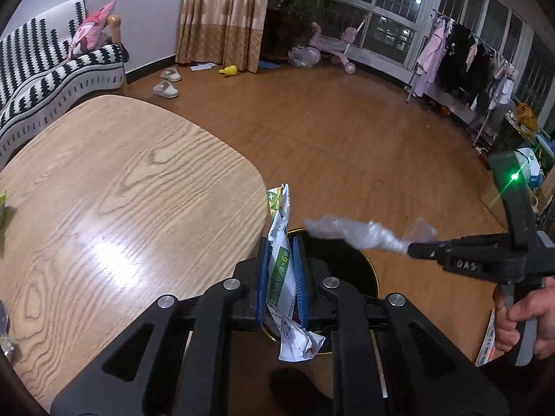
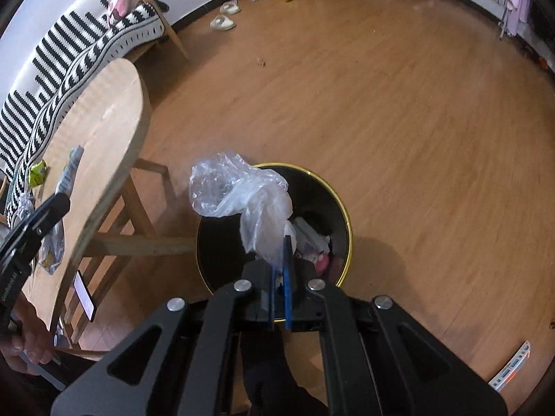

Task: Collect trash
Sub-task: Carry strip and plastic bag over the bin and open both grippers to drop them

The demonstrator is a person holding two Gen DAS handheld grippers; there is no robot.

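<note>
My left gripper [image 1: 281, 242] is shut on a crumpled white and green paper packet [image 1: 282, 260], held just past the corner of the wooden table [image 1: 121, 187] and above the black bin [image 1: 350, 267] with the gold rim. My right gripper [image 2: 280, 242] is shut on a clear plastic bag [image 2: 239, 194] that hangs over the open bin [image 2: 215, 242]; the same bag [image 1: 353, 232] shows in the left wrist view at the tips of the right gripper [image 1: 414, 249]. Some trash lies inside the bin.
On the table lie a green wrapper [image 2: 37, 172] and other scraps, with a phone [image 2: 85, 294] on a chair below. A striped sofa [image 1: 41, 72], slippers [image 1: 166, 88], a pink tricycle [image 1: 333, 45] and a clothes rack [image 1: 461, 62] stand around the wooden floor. A card [image 2: 513, 367] lies on the floor.
</note>
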